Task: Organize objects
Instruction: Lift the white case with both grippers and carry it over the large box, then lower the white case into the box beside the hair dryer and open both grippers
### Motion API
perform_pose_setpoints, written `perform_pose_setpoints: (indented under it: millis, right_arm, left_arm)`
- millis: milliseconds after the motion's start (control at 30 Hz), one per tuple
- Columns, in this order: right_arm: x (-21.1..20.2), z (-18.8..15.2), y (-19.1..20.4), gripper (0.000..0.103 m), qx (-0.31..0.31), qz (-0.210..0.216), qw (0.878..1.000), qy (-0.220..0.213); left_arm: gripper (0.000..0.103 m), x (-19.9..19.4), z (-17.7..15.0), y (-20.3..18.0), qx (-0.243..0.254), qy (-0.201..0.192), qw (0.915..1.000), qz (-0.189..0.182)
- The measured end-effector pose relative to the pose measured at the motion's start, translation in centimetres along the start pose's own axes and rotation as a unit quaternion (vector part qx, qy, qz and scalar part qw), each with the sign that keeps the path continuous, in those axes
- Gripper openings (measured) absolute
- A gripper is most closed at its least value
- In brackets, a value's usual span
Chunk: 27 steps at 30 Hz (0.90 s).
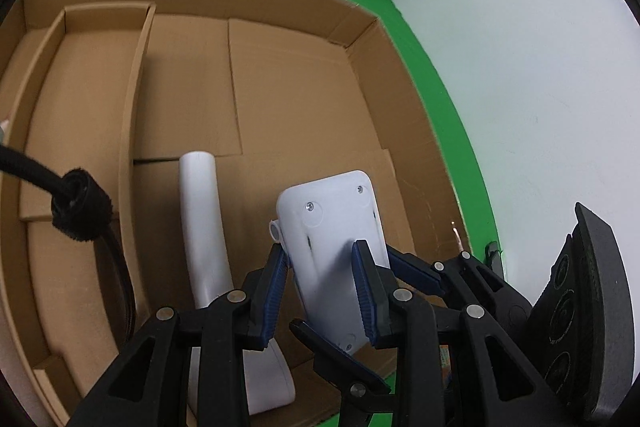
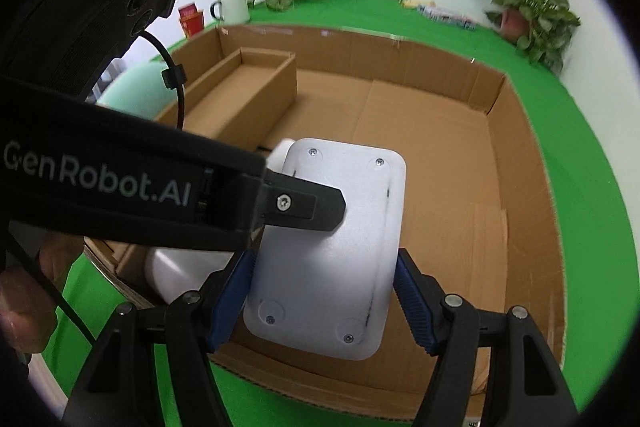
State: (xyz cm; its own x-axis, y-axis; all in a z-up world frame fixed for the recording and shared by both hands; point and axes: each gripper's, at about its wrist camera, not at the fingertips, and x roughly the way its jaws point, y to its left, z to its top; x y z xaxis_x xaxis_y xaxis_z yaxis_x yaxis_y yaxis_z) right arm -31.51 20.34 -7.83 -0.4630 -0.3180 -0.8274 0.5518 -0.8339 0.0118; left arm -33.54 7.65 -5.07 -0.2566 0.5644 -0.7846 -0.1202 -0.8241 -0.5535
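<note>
A white plastic device [image 1: 332,227], its flat screwed base facing the cameras, is held over a large open cardboard box [image 1: 280,87]. My left gripper [image 1: 322,299] is shut on the device's edges. My right gripper [image 2: 324,303] is shut on the same device [image 2: 328,247] from the near side. The left gripper's finger [image 2: 308,207] crosses the device in the right wrist view. The device's white curved arm [image 1: 202,227] hangs down beside it into the box.
A smaller cardboard tray [image 2: 248,87] sits inside the box [image 2: 460,147] at the left. Green cloth [image 2: 580,207] covers the table. Potted plants [image 2: 524,7] stand at the back, with a white mug [image 2: 232,5] and small packets [image 2: 444,13]. A black cable [image 1: 60,199] hangs at left.
</note>
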Motion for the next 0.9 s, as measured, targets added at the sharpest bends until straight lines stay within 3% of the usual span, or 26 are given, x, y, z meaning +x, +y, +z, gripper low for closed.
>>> perform_pose_setpoints:
  millis: [133, 300, 500, 667, 800, 900]
  right_arm:
    - [1.0, -0.1, -0.7, 0.070, 0.006, 0.014, 1.000, 0.027]
    - [1.4, -0.8, -1.1, 0.074, 0.024, 0.063, 0.996, 0.061]
    - [0.2, -1.2, -1.6, 0.074, 0.016, 0.071, 0.996, 0.053]
    - [-1.2, -1.7, -3.0, 0.074, 0.036, 0.100, 0.994, 0.039]
    - [-1.1, -1.1, -4.8, 0.074, 0.068, 0.111, 0.991, 0.031]
    - [-0.1, 0.0, -5.5, 0.059, 0.078, 0.114, 0.990, 0.039]
  left_arm:
    - [0.030, 0.7, 0.1, 0.3, -0.006, 0.009, 0.9999, 0.008]
    - [0.031, 1.0, 0.0, 0.0, -0.004, 0.012, 0.9995, 0.030]
    - [0.037, 0.2, -0.5, -0.5, -0.002, 0.011, 0.9994, 0.033]
    - [0.038, -4.1, -2.0, -1.0, 0.022, -0.042, 0.9981, 0.039]
    - [0.044, -8.0, -4.5, -0.9, 0.044, -0.103, 0.9897, 0.090]
    - [0.044, -9.5, -6.4, -0.1, 0.049, -0.119, 0.9825, 0.134]
